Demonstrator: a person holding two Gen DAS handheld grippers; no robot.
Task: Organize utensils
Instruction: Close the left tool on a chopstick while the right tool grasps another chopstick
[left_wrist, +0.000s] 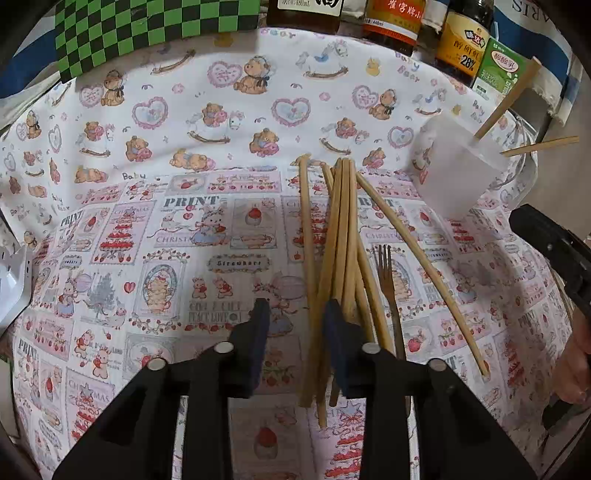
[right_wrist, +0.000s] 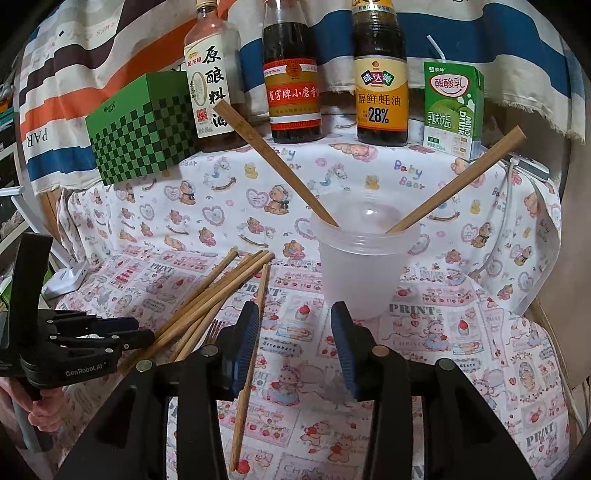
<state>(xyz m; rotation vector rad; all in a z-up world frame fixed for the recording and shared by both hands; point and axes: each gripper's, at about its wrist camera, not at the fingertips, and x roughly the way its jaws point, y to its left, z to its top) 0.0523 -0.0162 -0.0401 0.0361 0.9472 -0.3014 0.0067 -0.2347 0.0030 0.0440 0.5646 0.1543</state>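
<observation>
Several wooden chopsticks (left_wrist: 341, 243) lie in a loose bundle on the patterned cloth, with a fork (left_wrist: 388, 284) beside them. My left gripper (left_wrist: 297, 314) is open and empty, low over the near end of the bundle. A translucent plastic cup (right_wrist: 360, 258) stands upright with two chopsticks (right_wrist: 273, 158) leaning in it; the cup also shows in the left wrist view (left_wrist: 454, 166). My right gripper (right_wrist: 293, 325) is open and empty, just in front of the cup. The bundle (right_wrist: 214, 299) and one separate chopstick (right_wrist: 253, 354) lie to its left. The left gripper (right_wrist: 96, 332) shows at the left.
Three sauce bottles (right_wrist: 291, 81), a green milk carton (right_wrist: 452, 107) and a green checkered box (right_wrist: 144, 125) stand along the back. A striped cloth hangs behind them. A white device (right_wrist: 68, 277) sits at the table's left edge. A white cable (right_wrist: 506, 206) runs at the right.
</observation>
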